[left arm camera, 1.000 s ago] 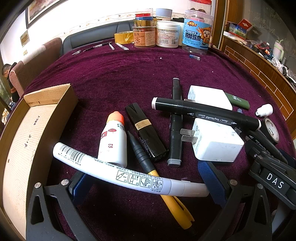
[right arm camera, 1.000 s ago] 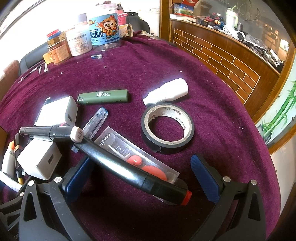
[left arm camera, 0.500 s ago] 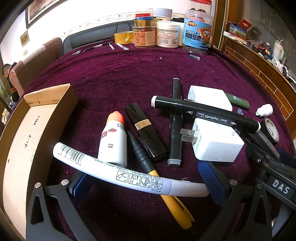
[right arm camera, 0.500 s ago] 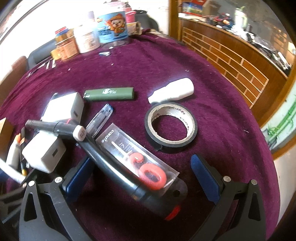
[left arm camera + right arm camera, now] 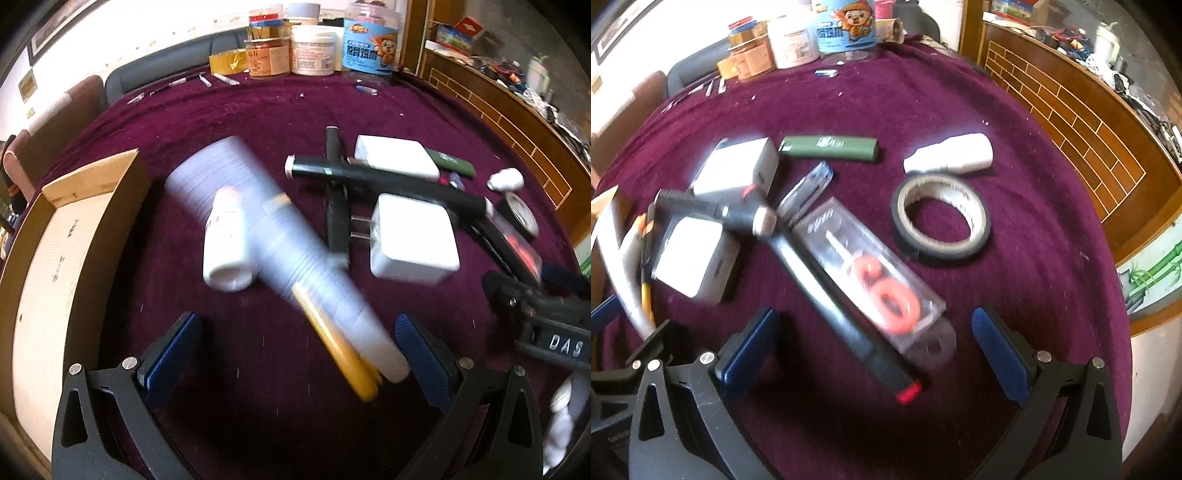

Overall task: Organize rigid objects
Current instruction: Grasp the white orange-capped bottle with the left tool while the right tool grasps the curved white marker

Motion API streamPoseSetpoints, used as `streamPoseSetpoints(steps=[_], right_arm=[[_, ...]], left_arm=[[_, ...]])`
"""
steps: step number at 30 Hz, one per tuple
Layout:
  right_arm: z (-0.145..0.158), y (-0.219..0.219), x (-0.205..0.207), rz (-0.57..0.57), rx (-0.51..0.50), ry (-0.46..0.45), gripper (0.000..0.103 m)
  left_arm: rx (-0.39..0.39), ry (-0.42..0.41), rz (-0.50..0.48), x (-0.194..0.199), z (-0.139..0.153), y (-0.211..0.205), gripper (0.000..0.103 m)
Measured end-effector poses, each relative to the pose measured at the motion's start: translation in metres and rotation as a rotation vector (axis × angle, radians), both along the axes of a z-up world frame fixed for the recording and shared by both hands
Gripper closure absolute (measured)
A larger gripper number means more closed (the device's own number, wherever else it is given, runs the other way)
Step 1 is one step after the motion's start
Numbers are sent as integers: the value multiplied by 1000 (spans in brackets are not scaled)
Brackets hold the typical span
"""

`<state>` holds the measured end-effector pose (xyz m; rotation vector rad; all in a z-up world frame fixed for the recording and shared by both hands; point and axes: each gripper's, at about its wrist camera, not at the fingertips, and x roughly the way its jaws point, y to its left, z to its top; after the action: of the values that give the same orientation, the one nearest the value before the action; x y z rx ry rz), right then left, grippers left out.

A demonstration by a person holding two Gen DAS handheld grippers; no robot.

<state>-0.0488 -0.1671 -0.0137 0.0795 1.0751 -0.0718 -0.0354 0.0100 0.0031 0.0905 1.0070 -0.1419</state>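
Both grippers stand wide open and hold nothing. The left gripper [image 5: 297,354] hovers low over the purple-covered bench [image 5: 258,110]; between its blue pads a long white tube [image 5: 280,254], heavily motion-blurred, runs diagonally from centre-left toward the lower right, with a yellow-bodied pen [image 5: 340,350] beside its lower end. One small white bottle [image 5: 227,243] lies just left of the tube. One cardboard box [image 5: 70,266] fills the left edge of the frame.

The right gripper [image 5: 875,350] hangs over one black marker with a red end [image 5: 842,295] and one clear packet holding red shapes [image 5: 875,280], which lie side by side diagonally at centre. Above them I count two white chargers [image 5: 696,258], one at left, the other [image 5: 738,166] at upper left, with a second dark marker [image 5: 713,212] lying across between them. There is also one green lighter [image 5: 831,146], one clear pen [image 5: 809,190], one roll of black tape [image 5: 942,218] at centre right and one small white nozzle bottle [image 5: 953,155] above it. Four jars [image 5: 314,51] stand along the top of the frame.
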Motion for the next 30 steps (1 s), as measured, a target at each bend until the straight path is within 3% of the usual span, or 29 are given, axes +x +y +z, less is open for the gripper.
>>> streamPoseSetpoints(steps=[6,9,11,13,14,16,19,20,22,25,28,30], right_arm=[[9,-6,-25,4,-21,16,0],[41,-12,-45,-33,-82,-140,0],[72,-15,-62,-73,-118,-336,0],[89,-21,-73,-78,-78,-507,0],[89,-24,-68,-77,-48,-518,0],[79,-30,-43,-104,-15,-441,0],[53,-39,-25,-153,11,-402,1],[44,-41,-22,-169,18,-392,2],[31,-50,-21,-193,78,-355,6],[31,-63,-25,-211,134,-370,6],[30,-61,-21,-188,139,-359,6],[32,-57,-22,-172,131,-367,6]], left_arm=[[6,-7,13,-5,0,-4,1],[-2,-5,13,-5,0,-4,1],[-3,-4,13,-5,1,-4,1],[0,-3,13,-5,1,-3,1],[-1,-3,12,-6,1,-3,1],[-5,21,-25,-4,2,0,2],[-117,68,-29,-6,15,24,10],[-156,58,-24,-9,22,35,10],[-152,0,-6,-15,37,52,10],[-170,-80,-18,-23,51,66,10],[-190,-69,-70,-28,50,60,10],[-160,-80,-90,-29,51,51,23]])
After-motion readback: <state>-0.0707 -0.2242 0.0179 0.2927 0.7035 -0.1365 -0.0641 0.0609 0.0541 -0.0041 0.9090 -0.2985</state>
